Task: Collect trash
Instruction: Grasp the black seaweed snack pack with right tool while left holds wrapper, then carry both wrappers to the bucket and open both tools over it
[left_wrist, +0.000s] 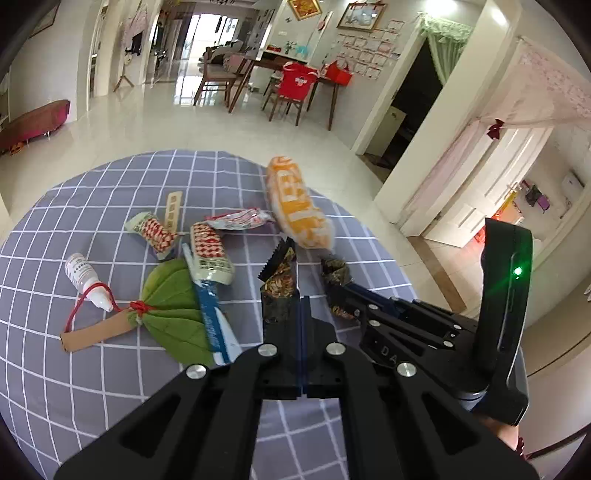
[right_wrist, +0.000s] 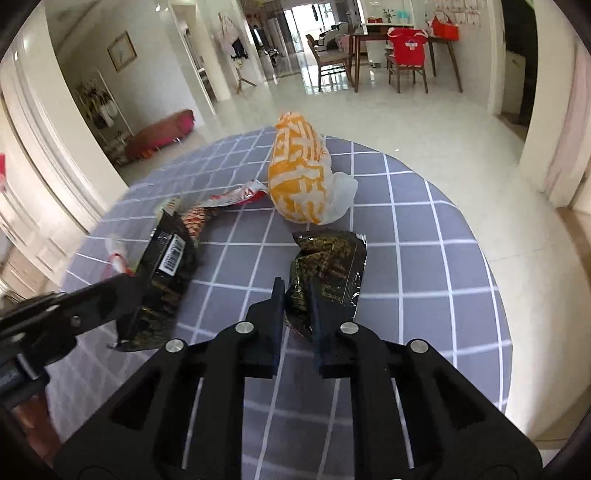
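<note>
On the round table with its grey-blue checked cloth (left_wrist: 92, 369) lies a litter of wrappers. My left gripper (left_wrist: 300, 301) is shut on a dark snack wrapper (left_wrist: 279, 282), whose barcode side shows in the right wrist view (right_wrist: 166, 266). Just to its right, my right gripper (right_wrist: 295, 291) is shut on a second crumpled dark wrapper (right_wrist: 328, 266), pinched at its near edge. An orange-and-white bag (left_wrist: 299, 206) lies beyond both. Further left are two red-and-white wrappers (left_wrist: 210, 251), a silver-red one (left_wrist: 236, 219), a blue-white packet (left_wrist: 212, 317), a green leaf (left_wrist: 173, 306) and a small white bottle (left_wrist: 85, 277).
The cloth (right_wrist: 424, 258) ends in a curved edge close behind the orange bag (right_wrist: 299, 173) and to the right. Shiny tiled floor (right_wrist: 406, 122) lies beyond. A dining table with chairs (left_wrist: 288, 85) stands far back, and doorways open on the right.
</note>
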